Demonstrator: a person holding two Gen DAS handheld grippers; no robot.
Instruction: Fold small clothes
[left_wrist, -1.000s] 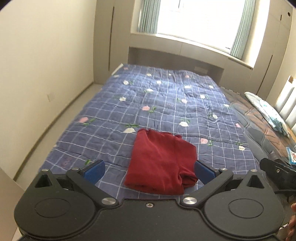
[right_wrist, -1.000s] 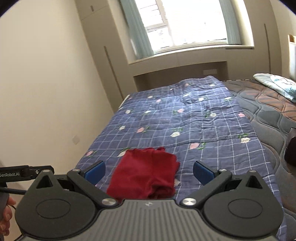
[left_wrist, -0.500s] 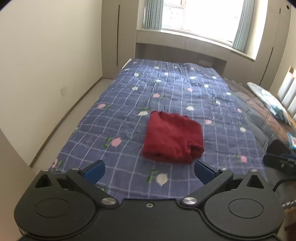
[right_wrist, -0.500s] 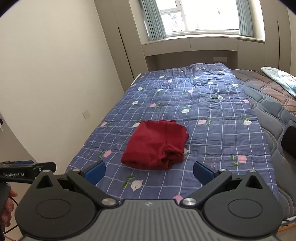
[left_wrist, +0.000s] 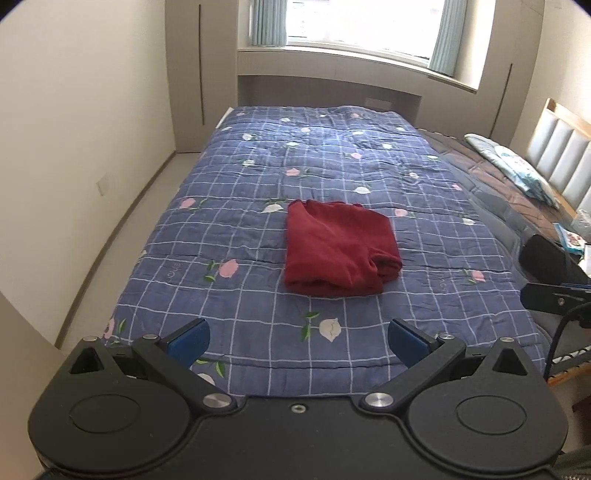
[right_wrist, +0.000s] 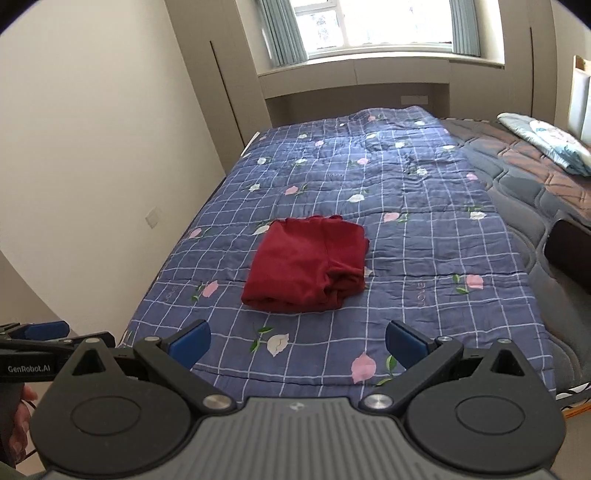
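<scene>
Here the red garment (left_wrist: 340, 247) lies folded into a rough rectangle on the quilt (left_wrist: 229, 229), nearer the bed's foot edge than its far end, and about midway between its side edges. Both tongs hang back from the foot edge, well apart from the cloth: the left tongs (left_wrist: 298, 341) stand wide with nothing between the blue pads (left_wrist: 188, 339), and the right tongs (right_wrist: 297, 341) are equally wide and empty. The fold looks close to done, but its near right corner bunches into a loose roll, so I judge the main risk to be that lump springing open if it is nudged, or a pad catching only the top layer and dragging the stack askew. The soft quilt could also ride up with the cloth if a pad digs in. The garment looks like a thick, matte knit with a frilled far edge; the quilt is padded, stitched in a white grid with flower prints.
</scene>
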